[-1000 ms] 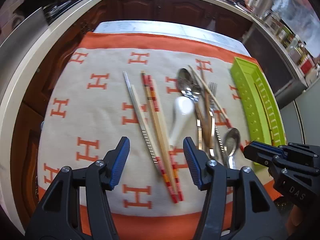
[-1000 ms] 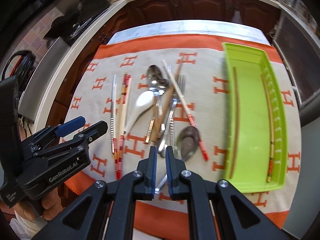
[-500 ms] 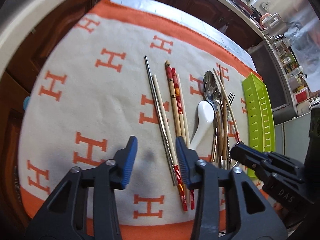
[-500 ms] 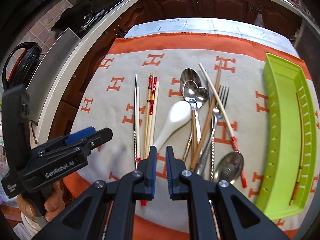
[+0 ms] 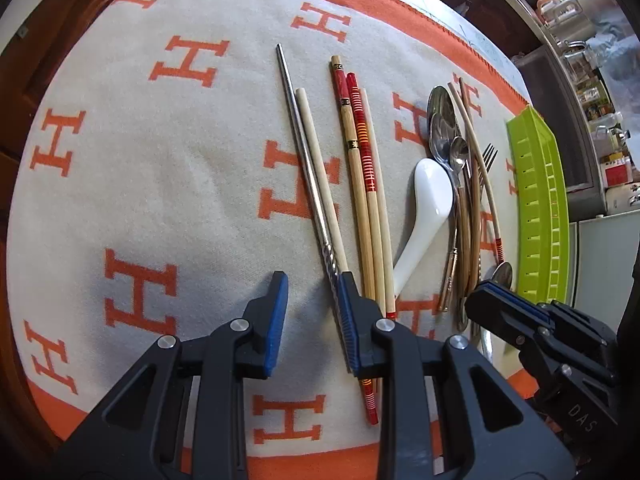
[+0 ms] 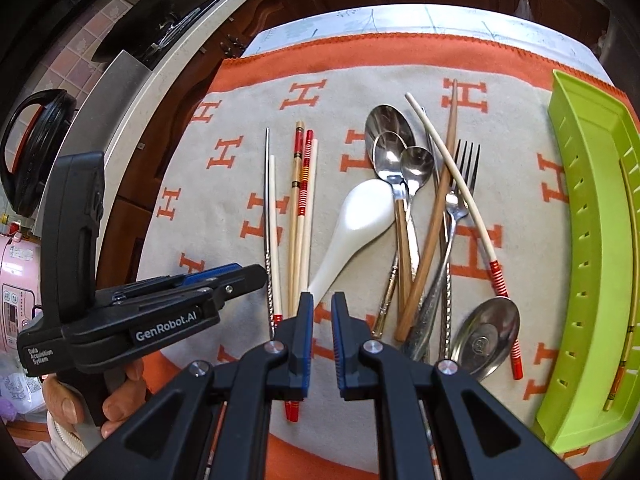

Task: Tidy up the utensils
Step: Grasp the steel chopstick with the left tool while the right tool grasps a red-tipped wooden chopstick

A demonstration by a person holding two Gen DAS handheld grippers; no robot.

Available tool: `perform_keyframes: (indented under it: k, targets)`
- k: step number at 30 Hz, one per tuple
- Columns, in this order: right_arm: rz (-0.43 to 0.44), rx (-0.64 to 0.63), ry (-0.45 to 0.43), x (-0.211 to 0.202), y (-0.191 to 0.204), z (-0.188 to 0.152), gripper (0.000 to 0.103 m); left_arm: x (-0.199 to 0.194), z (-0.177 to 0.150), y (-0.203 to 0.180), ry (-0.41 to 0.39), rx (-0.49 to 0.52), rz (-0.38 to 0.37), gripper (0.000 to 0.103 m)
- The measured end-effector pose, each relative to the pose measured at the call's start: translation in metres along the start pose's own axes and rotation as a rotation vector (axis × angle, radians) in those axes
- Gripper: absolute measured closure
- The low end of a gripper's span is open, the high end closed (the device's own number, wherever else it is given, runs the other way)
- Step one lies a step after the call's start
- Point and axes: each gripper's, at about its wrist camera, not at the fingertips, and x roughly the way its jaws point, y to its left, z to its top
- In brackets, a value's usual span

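Left gripper (image 5: 312,312) pointed steeply down at the cream-and-orange cloth (image 5: 160,184) on the counter (image 6: 360,20). Its fingers (image 5: 276,320) had just been closing and stood at a narrow gap with only bare cloth between them; nothing held. Its right finger sat over the near ends of the metal chopstick (image 5: 304,160) and the plain wooden chopstick (image 5: 320,172) lying beside it; contact could not be told.

Right gripper (image 6: 321,340) hung over the near edge of the cloth, fingers (image 6: 304,344) almost together, nothing gripped. Just ahead of it lay the handle of the white spoon (image 6: 356,220).

Red-banded chopsticks (image 5: 360,184) lay side by side between the metal chopstick and the white spoon. Further right was a crossed pile: metal spoons (image 6: 392,148), a fork (image 6: 464,184), a brown chopstick (image 6: 436,208), a pale chopstick with red end (image 6: 468,196). A single spoon (image 6: 488,332) lay bowl-down near the cloth's front.

Green tray (image 6: 592,240) sat at the cloth's right side, with thin chopsticks (image 6: 630,300) inside.

A hand (image 6: 120,392) held the left gripper's handle.
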Motion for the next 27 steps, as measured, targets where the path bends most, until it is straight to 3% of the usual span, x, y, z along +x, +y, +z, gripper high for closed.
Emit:
perform_keyframes:
  k: [15,27]
  targets:
    - [0.031,0.014,-0.002,0.000,-0.009,-0.001,0.094,0.020,0.008,-0.041,0.020,0.058,0.192,0.083]
    - [0.058,0.009,0.013,0.005,-0.010,-0.007,0.094,0.024,0.008,-0.058,0.007,0.067,0.248,0.086]
